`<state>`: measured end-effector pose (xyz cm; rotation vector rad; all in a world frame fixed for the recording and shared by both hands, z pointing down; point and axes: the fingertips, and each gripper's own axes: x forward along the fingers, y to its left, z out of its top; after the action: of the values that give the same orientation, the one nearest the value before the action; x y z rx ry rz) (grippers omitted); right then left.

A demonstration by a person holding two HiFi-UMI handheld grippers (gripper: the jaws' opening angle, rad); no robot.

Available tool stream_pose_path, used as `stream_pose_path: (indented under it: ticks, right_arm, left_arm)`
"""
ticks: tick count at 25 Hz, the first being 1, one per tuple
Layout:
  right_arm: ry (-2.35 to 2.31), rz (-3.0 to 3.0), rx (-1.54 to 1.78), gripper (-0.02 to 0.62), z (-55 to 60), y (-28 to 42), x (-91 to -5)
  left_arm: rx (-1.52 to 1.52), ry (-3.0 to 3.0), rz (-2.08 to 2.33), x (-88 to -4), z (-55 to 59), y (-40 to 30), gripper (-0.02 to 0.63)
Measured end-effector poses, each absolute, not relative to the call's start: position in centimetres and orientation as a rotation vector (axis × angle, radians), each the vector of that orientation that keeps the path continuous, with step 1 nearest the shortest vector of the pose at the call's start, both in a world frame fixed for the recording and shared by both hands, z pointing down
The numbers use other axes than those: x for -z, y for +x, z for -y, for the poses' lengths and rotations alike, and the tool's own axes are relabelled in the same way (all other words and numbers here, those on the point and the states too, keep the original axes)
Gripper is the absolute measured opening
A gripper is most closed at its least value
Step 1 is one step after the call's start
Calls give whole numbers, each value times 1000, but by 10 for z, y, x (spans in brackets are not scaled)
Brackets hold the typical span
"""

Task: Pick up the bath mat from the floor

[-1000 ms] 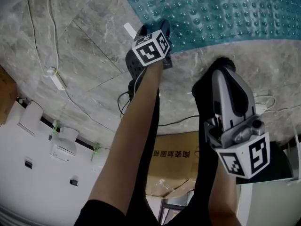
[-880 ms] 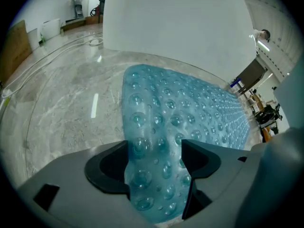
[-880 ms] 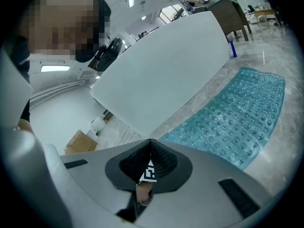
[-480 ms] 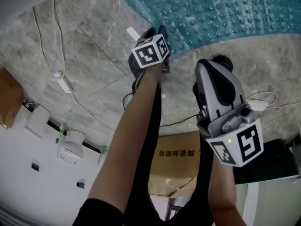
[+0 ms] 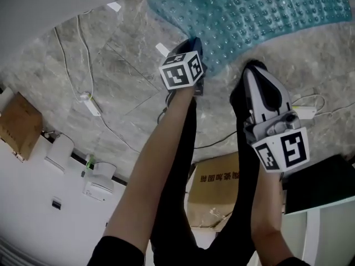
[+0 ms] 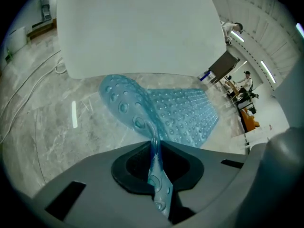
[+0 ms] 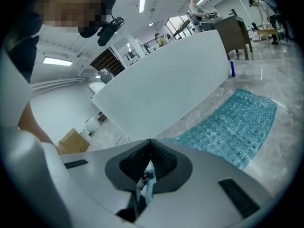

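Mat first: the translucent teal rubber bath mat (image 5: 266, 15) studded with round bubbles lies on the grey marbled stone floor (image 5: 122, 65), filling the head view from 12 to 2 o'clock. Most of it is flat on the stone.

Your left gripper (image 5: 193, 44) sits at the mat's near-left edge, at about 12 o'clock in the head view. In the left gripper view its jaws are closing, and the dark pads of the left gripper (image 6: 154, 148) already pinch a folded strip of the mat (image 6: 185, 113). That strip rises off the floor in a narrow ridge and runs straight down through the jaws. The rest fans out flat towards 1 o'clock.

Your right gripper (image 5: 252, 65) points at the floor just beside the mat's near edge, at 1 o'clock in the head view. In its own view the pads of the right gripper (image 7: 151, 148) are pressed together at the tip. A small pale teal sliver shows in the slit below them, and you cannot tell what it is. The mat (image 7: 232, 127) stretches away at 3 o'clock there.

A large plain white board (image 6: 137, 27) stands beyond the mat at 12 o'clock. A brown cardboard box (image 5: 213, 193) with printed characters sits at 6 o'clock in the head view. A thin white cable (image 5: 72, 49) trails across the floor at 10 o'clock.
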<state>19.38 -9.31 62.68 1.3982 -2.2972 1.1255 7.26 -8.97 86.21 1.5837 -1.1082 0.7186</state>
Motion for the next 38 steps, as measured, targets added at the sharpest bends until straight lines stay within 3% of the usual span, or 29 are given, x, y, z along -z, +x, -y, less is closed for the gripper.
stream_pose_path:
  ticks: [8, 25, 38]
  right_arm:
    - [1434, 2372, -1029, 12, 116, 229, -501]
    - [1626, 2383, -889, 12, 119, 372, -241]
    - [1834, 2379, -709, 12, 102, 462, -60]
  left_arm:
    - [-677, 1574, 1042, -746, 115, 122, 41]
    - [-611, 1768, 939, -439, 175, 284, 37]
    - [-469, 1890, 879, -219, 140, 327, 37]
